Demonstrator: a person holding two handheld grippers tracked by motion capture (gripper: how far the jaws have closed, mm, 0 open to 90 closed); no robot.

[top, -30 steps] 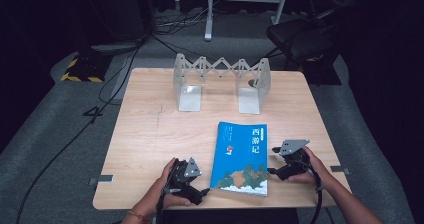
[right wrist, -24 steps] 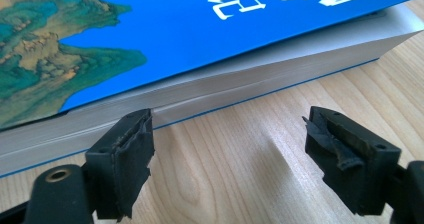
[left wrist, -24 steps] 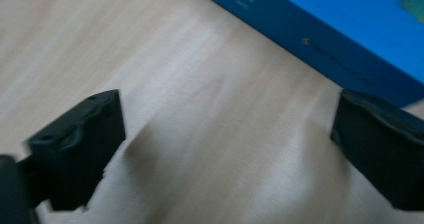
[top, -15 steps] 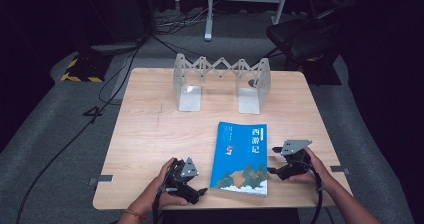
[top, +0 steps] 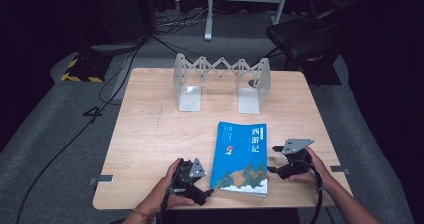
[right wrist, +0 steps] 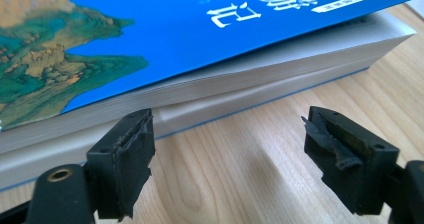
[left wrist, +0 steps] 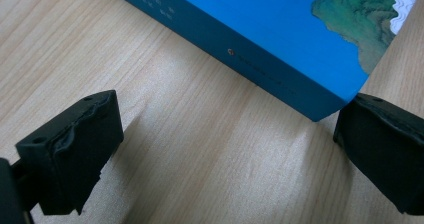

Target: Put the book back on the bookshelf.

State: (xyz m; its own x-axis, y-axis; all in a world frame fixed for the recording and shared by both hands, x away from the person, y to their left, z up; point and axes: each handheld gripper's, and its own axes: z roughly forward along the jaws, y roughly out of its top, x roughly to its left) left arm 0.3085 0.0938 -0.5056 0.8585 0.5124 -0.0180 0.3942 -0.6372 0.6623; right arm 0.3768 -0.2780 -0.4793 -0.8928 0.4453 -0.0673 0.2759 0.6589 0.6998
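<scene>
Book (top: pixel 241 156) lies flat between both seemingly open grippers

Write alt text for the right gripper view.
A blue book lies flat on a wooden table, its white page edge facing the camera. The right gripper is open just short of that edge, its black fingers spread wide and holding nothing.

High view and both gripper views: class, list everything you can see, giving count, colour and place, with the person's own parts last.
Book: one, blue, flat on the table's near right part.
Bookend rack: one, grey metal, upright at the table's far middle.
Table: one, light wood, centre.
Chair: one, black, beyond the far right corner.
Left gripper: one, black, open, beside the book's near left corner.
Right gripper: one, black, open, facing the book's page edge.
Hands: two, at the near edge.
</scene>
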